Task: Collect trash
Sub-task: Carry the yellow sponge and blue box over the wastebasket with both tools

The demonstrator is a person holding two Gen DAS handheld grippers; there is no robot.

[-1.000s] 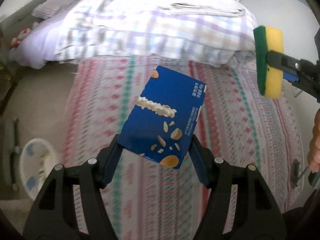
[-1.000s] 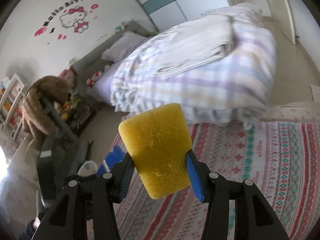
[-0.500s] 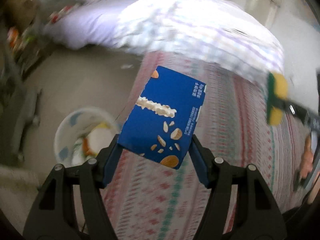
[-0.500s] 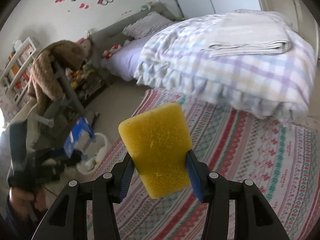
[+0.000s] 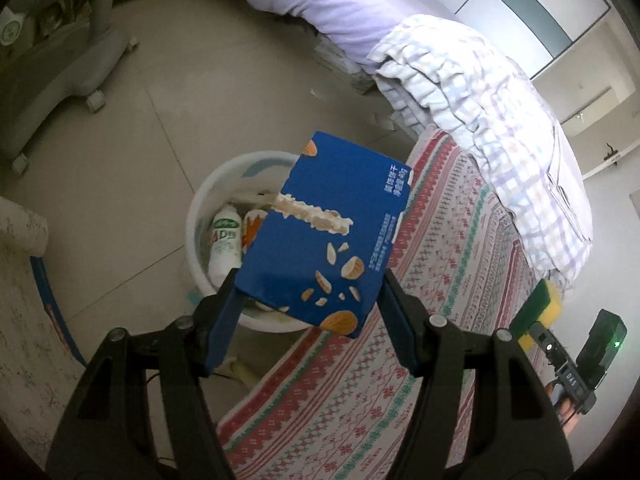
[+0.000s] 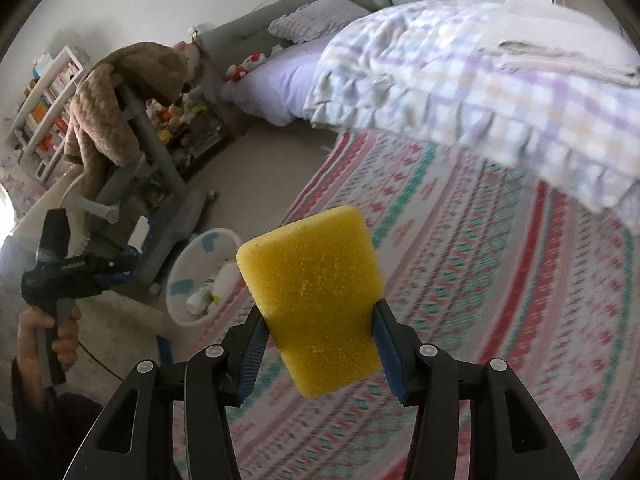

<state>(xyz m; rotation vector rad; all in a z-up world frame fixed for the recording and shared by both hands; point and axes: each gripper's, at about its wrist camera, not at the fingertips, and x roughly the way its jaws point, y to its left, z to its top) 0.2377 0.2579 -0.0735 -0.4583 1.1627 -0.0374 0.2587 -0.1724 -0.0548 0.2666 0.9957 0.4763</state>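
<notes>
My left gripper (image 5: 308,312) is shut on a blue snack box (image 5: 324,232) and holds it in the air right over a white waste bin (image 5: 208,192) on the floor. The bin holds a white bottle (image 5: 225,240) and other wrappers. My right gripper (image 6: 318,332) is shut on a yellow sponge (image 6: 316,300) above the striped rug (image 6: 500,280). The sponge with its green side also shows in the left wrist view (image 5: 538,316). In the right wrist view the bin (image 6: 200,276) stands at the rug's left edge, with the left gripper (image 6: 120,270) to its left.
A bed with a plaid quilt (image 6: 460,76) borders the rug at the back. A grey chair base on castors (image 5: 68,64) stands on the tile floor left of the bin. A brown plush (image 6: 116,96) hangs on the chair. A bookshelf (image 6: 44,96) is far left.
My left gripper has swung left with the blue box, from over the rug to over the waste bin. My right gripper has turned left with the sponge, bringing the bin into view.
</notes>
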